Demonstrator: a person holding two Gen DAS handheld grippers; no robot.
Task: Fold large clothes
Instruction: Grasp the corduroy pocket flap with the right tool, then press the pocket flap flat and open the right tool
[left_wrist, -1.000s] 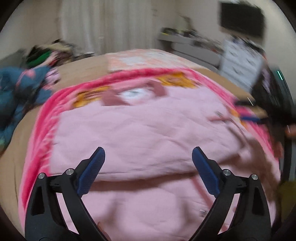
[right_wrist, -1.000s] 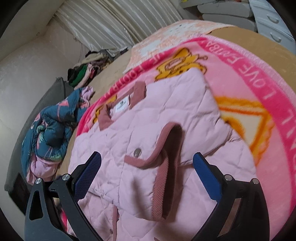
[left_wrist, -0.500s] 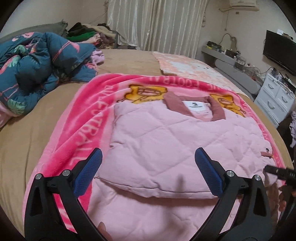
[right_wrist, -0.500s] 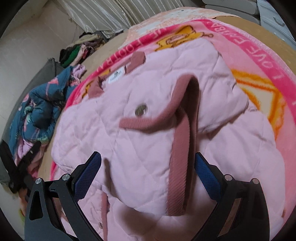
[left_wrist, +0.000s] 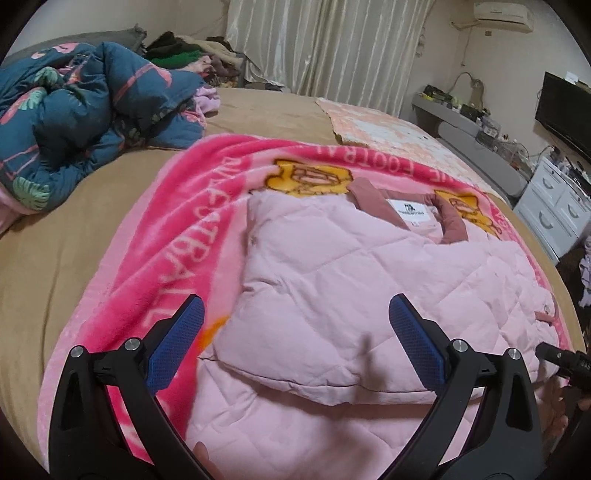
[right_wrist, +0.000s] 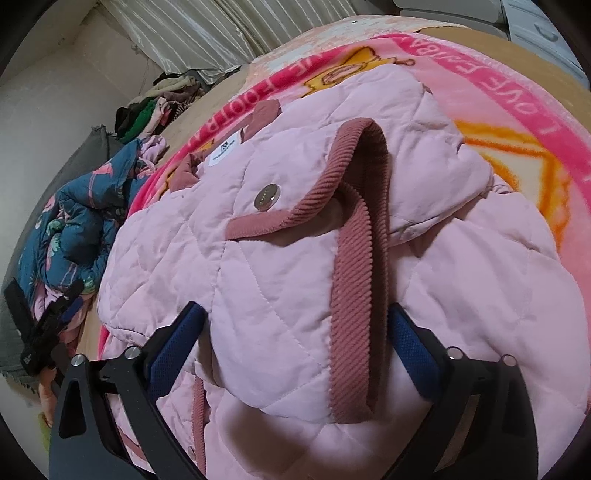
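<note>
A pink quilted jacket (left_wrist: 354, 291) is laid across a bright pink blanket (left_wrist: 177, 236) on the bed (left_wrist: 74, 236), its collar and white label (left_wrist: 413, 212) turned toward the curtains (left_wrist: 325, 48). One side is seen folded over the body, a soft edge running across the lower part. The left gripper (left_wrist: 295, 343) is held above that fold with its blue pads spread wide — nothing is caught between them. On the other side, the right gripper (right_wrist: 295, 343) is pushed down into the fabric, and its jaws are closing around a bunch of quilting and the ribbed dusty-rose trim (right_wrist: 351, 295) — the cloth sits between the pads, though a firm pinch cannot be confirmed. A metal snap (right_wrist: 266, 198) is seen just above the trim. A blue floral quilt (left_wrist: 74, 110) is heaped at the bed's far left.
</note>
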